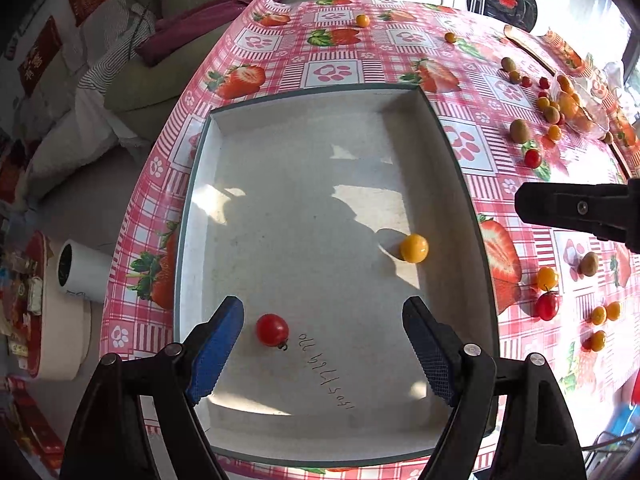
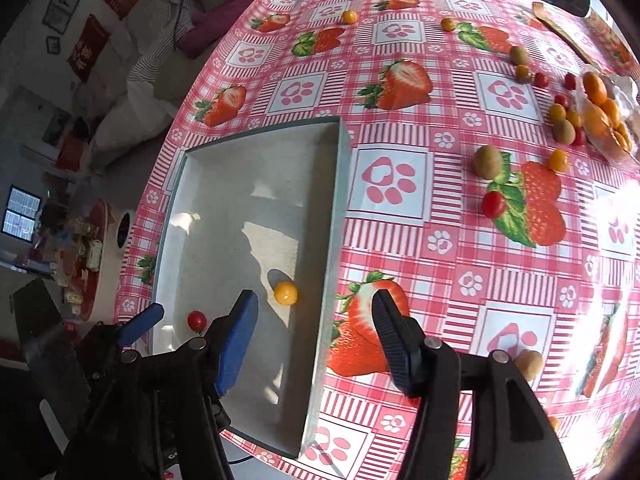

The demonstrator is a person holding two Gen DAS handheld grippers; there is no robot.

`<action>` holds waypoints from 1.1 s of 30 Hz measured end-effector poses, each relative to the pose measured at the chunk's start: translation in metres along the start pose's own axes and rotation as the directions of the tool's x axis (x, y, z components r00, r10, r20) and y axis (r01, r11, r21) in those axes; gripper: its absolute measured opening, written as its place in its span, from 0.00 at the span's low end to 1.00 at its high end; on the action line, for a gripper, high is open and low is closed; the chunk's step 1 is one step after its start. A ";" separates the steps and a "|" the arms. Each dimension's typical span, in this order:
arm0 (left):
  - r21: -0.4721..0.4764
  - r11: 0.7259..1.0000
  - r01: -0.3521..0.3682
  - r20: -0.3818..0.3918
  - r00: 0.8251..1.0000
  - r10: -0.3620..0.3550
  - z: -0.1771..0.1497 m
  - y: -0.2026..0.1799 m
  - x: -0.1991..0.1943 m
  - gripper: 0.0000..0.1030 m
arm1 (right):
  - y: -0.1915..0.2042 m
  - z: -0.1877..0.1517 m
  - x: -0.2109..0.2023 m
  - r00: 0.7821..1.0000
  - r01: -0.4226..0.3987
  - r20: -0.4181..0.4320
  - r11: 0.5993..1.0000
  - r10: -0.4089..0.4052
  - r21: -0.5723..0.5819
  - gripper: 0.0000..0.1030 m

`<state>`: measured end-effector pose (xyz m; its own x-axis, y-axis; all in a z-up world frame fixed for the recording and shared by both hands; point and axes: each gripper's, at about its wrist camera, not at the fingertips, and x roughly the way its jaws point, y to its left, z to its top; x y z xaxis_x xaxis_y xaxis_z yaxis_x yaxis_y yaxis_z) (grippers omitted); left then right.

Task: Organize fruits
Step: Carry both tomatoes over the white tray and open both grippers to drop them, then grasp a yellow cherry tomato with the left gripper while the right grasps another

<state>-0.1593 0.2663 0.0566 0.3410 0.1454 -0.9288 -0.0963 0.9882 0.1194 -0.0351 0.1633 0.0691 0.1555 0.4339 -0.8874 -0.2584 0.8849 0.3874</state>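
We find both grippers wide open and empty, the left gripper (image 1: 322,344) over the tray (image 1: 452,168) holding two tomatoes, the right gripper (image 2: 316,344) nearer the loose fruit (image 2: 494,204) ahead-right.

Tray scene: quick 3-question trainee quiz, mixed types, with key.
1. True or false: the white tray holds exactly two fruits.
2. The red cherry tomato in the tray lies nearest which gripper? A) left gripper B) right gripper
3. Fill in: the yellow cherry tomato sits near the tray's ____ wall in the left wrist view.

Key: 1 true. 2 A; it lies between the open jaws, near the left finger. 3 right.
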 end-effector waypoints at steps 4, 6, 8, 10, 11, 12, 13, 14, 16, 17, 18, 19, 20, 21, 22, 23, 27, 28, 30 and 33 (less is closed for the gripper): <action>0.057 0.997 0.043 0.020 0.999 -0.044 0.010 -0.029 -0.011 0.80 | -0.043 -0.017 -0.024 0.998 0.065 0.023 0.996 -0.067 0.069 0.62; 0.094 0.993 0.069 0.025 0.997 -0.072 0.015 -0.045 -0.015 0.80 | -0.065 -0.028 -0.033 0.995 0.097 0.022 0.989 -0.100 0.109 0.62; 0.128 0.988 0.089 0.028 0.995 -0.093 0.018 -0.062 -0.018 0.80 | -0.086 -0.039 -0.041 0.991 0.127 0.016 0.981 -0.131 0.147 0.62; 0.154 0.981 0.119 0.024 0.992 -0.124 0.021 -0.078 -0.019 0.80 | -0.106 -0.049 -0.048 0.987 0.155 0.009 0.970 -0.159 0.187 0.62; 0.166 0.977 0.131 0.021 0.990 -0.137 0.022 -0.086 -0.020 0.80 | -0.115 -0.054 -0.050 0.985 0.167 0.003 0.964 -0.171 0.207 0.62; 0.178 0.974 0.141 0.017 0.989 -0.146 0.022 -0.093 -0.020 0.80 | -0.122 -0.060 -0.052 0.983 0.177 -0.002 0.958 -0.181 0.225 0.62; 0.190 0.970 0.149 0.010 0.988 -0.154 0.022 -0.100 -0.019 0.80 | -0.130 -0.065 -0.055 0.982 0.187 -0.010 0.952 -0.190 0.242 0.62; 0.201 0.967 0.158 0.001 0.987 -0.161 0.023 -0.107 -0.017 0.80 | -0.138 -0.071 -0.056 0.980 0.194 -0.016 0.946 -0.197 0.259 0.62; 0.215 0.961 0.172 -0.021 0.985 -0.172 0.024 -0.119 -0.011 0.80 | -0.151 -0.082 -0.060 0.977 0.208 -0.025 0.936 -0.210 0.285 0.62; 0.214 0.960 0.178 -0.033 0.984 -0.175 0.024 -0.124 -0.007 0.80 | -0.156 -0.086 -0.060 0.976 0.213 -0.030 0.932 -0.214 0.294 0.62; 0.211 0.960 0.184 -0.048 0.983 -0.177 0.024 -0.129 -0.002 0.80 | -0.160 -0.091 -0.060 0.975 0.220 -0.037 0.927 -0.219 0.304 0.62; 0.207 0.960 0.188 -0.064 0.982 -0.178 0.024 -0.132 0.003 0.80 | -0.164 -0.094 -0.060 0.974 0.225 -0.041 0.923 -0.223 0.313 0.62; 0.202 0.961 0.189 -0.078 0.981 -0.177 0.023 -0.135 0.008 0.80 | -0.167 -0.098 -0.060 0.973 0.228 -0.045 0.919 -0.226 0.322 0.62; 0.197 0.961 0.191 -0.090 0.980 -0.177 0.023 -0.138 0.012 0.80 | -0.170 -0.101 -0.060 0.973 0.230 -0.048 0.915 -0.227 0.330 0.62; 0.193 0.962 0.193 -0.100 0.979 -0.176 0.023 -0.140 0.016 0.80 | -0.173 -0.104 -0.060 0.972 0.232 -0.050 0.911 -0.228 0.341 0.62; 0.189 0.963 0.194 -0.110 0.978 -0.175 0.022 -0.141 0.019 0.80 | -0.175 -0.107 -0.059 0.972 0.231 -0.051 0.907 -0.228 0.352 0.62; 0.182 0.966 0.183 -0.145 0.977 -0.158 0.019 -0.146 0.031 0.80 | -0.181 -0.113 -0.054 0.975 0.222 -0.055 0.894 -0.218 0.389 0.59; 0.181 0.967 0.182 -0.151 0.976 -0.155 0.018 -0.147 0.032 0.80 | -0.181 -0.114 -0.052 0.975 0.218 -0.055 0.893 -0.214 0.394 0.56; 0.179 0.967 0.183 -0.160 0.975 -0.155 0.017 -0.150 0.034 0.80 | -0.180 -0.115 -0.048 0.977 0.212 -0.058 0.892 -0.206 0.400 0.50; 0.185 0.965 0.184 -0.167 0.974 -0.153 0.015 -0.154 0.035 0.80 | -0.179 -0.119 -0.042 0.980 0.200 -0.070 0.889 -0.188 0.412 0.39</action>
<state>-0.1186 0.1199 0.0112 0.1903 -0.0178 -0.9816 0.1428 0.9897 0.0097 -0.1084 -0.0337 0.0075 0.1338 0.2469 -0.9598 0.1940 0.9432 0.2697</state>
